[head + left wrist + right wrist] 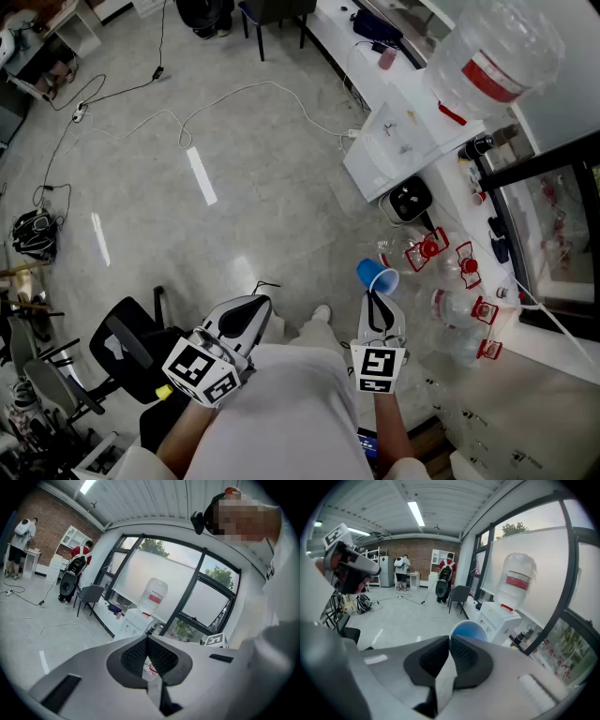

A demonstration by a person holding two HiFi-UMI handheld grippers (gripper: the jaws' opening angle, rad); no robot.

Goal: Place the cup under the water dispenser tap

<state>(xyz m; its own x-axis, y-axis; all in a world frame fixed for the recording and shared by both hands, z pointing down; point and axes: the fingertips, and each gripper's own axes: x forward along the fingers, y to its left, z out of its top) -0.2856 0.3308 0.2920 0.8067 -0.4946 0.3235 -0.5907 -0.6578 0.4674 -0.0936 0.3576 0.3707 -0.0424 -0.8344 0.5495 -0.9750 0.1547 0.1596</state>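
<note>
Nearest, low in the head view: person's white-clad torso (291, 412), one gripper on either side.

Left gripper (251, 307): jaws together, nothing between them in its own view. Held idle over bare floor (234, 141), well apart from the work.

Right gripper (378, 298): jaws clamped on the wall of the blue cup (377, 276), which sits at the jaw tips. The right gripper view confirms this, with the cup (468, 632) showing as a round blue face just beyond the pads.

Water dispenser (394, 150), further right and ahead: white body against the window wall, clear bottle (483, 61) on top. Cup is in the air, near it but not yet under the tap. Tap itself not clearly made out.

Step in hand, as I judge it: carry the cup across to the tap. To do it well:
- keep the pinch firm, since a thin wall can slip or buckle
- bring the cup upright before setting it down
- lower it square onto its base, then release

Orientation: long axis seems to run roughly along the jaws, tilted forward and away from the person. Mouth or base facing the gripper camera: cannot tell
</note>
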